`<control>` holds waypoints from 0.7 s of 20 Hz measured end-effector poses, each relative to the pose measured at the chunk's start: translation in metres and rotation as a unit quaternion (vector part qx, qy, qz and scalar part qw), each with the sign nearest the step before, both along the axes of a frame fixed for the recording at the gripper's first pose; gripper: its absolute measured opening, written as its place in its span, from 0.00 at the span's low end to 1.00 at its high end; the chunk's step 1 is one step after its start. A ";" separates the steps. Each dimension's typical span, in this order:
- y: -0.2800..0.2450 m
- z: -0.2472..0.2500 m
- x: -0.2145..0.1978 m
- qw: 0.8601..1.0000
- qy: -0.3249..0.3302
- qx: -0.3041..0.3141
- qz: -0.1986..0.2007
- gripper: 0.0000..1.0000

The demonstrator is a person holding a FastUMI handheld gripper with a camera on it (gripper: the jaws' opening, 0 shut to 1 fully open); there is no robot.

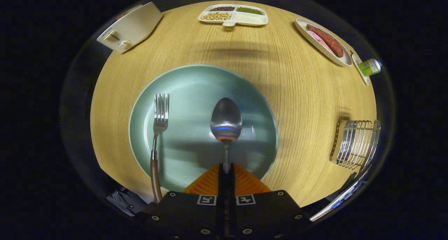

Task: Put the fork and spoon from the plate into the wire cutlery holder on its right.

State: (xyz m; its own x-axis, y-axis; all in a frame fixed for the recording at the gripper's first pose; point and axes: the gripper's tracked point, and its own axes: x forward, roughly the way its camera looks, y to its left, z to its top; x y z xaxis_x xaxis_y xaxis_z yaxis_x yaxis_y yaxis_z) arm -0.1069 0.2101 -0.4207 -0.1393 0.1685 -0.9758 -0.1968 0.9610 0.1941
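My gripper [226,170] is shut on the spoon [226,122], both fingers pressed on its handle. The spoon's bowl sticks out ahead of the fingertips over the middle of the pale green plate [189,82]. I cannot tell whether it hangs above the plate or rests on it. A fork [159,128] with a brown handle lies on the plate's left side, tines pointing away from me, its handle running off the near rim. The wire cutlery holder [357,142] stands on the wooden table to the right of the plate, well clear of the fingers.
Beyond the plate lie a white divided tray [233,15] with beans, a white dish [323,40] with sausages at the far right, a small green bottle [370,67] beside it, and a white toaster-like box [131,27] at the far left. The table edge runs close behind the holder.
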 end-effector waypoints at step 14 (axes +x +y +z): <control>-0.047 0.055 0.018 0.994 -0.091 0.051 -0.037 0.04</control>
State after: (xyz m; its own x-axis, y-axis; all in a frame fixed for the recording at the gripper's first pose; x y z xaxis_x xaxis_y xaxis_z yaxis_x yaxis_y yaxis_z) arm -0.0887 0.1631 -0.3657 0.0545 0.2702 -0.9613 -0.1676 0.9515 0.2579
